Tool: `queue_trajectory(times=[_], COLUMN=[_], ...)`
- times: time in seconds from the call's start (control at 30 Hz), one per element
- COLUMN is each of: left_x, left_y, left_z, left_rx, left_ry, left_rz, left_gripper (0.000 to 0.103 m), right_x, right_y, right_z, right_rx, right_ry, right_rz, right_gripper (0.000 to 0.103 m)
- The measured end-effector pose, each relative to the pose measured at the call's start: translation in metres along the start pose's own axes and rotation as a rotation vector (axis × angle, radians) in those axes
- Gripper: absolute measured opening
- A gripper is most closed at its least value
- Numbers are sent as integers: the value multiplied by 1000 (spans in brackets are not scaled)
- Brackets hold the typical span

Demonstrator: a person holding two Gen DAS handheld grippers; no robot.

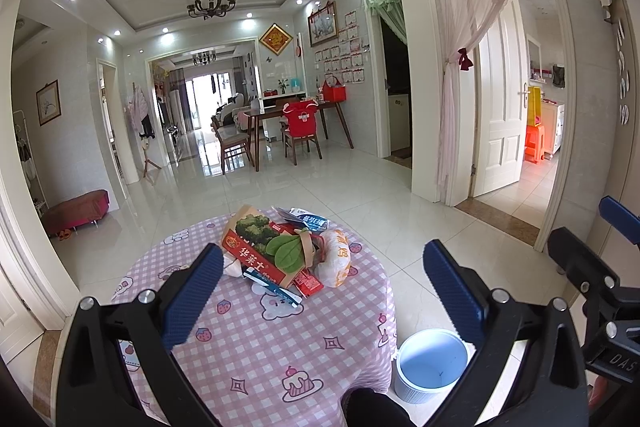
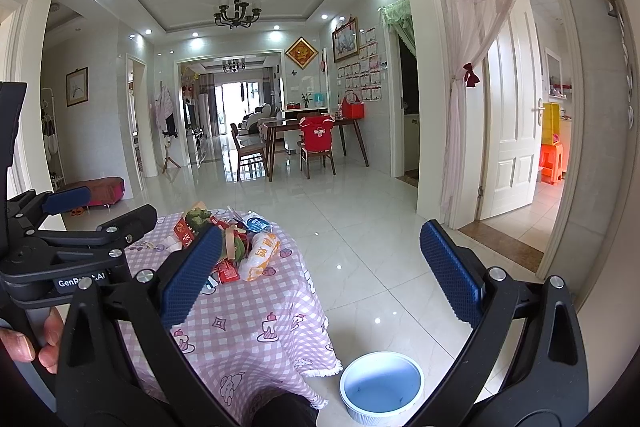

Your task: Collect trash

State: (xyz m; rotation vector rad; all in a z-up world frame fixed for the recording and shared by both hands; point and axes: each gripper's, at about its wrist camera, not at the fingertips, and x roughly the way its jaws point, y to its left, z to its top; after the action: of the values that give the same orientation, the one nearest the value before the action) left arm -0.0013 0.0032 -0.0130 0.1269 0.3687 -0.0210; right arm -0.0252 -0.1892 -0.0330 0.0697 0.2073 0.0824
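Note:
A heap of trash lies on a small table with a pink checked cloth (image 1: 256,347): a brown paper food bag (image 1: 260,247) with red print and green leaves, an orange-and-white wrapper (image 1: 336,259), a red packet (image 1: 308,283) and a blue-white packet (image 1: 308,221). The heap also shows in the right wrist view (image 2: 240,247). A white bin with a blue inside (image 1: 432,363) stands on the floor right of the table, also in the right wrist view (image 2: 382,387). My left gripper (image 1: 324,291) is open and empty, above the table's near side. My right gripper (image 2: 320,275) is open and empty, to the right over the floor.
The glossy tiled floor (image 1: 320,179) stretches ahead to a dining table with chairs (image 1: 292,123). A doorway with a pink curtain (image 1: 472,67) and a white door (image 1: 500,107) is at right. A low red bench (image 1: 76,211) stands by the left wall.

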Motion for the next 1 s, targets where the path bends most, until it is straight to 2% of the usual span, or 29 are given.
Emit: queue_trajectory(times=[0.07, 0.7, 1.0], left_x=[-1, 3, 4], left_y=[0, 5, 11], left_z=[11, 0, 5], left_rx=[-1, -3, -6], left_ry=[8, 5, 8], left_rz=[-2, 1, 5], left_gripper=[98, 98, 98], right_x=[0, 16, 17], right_y=[0, 11, 11], right_z=[0, -9, -9], right_rx=[0, -6, -10], right_ry=[-1, -1, -1], right_rz=[0, 8, 14], right_gripper=[97, 97, 97])
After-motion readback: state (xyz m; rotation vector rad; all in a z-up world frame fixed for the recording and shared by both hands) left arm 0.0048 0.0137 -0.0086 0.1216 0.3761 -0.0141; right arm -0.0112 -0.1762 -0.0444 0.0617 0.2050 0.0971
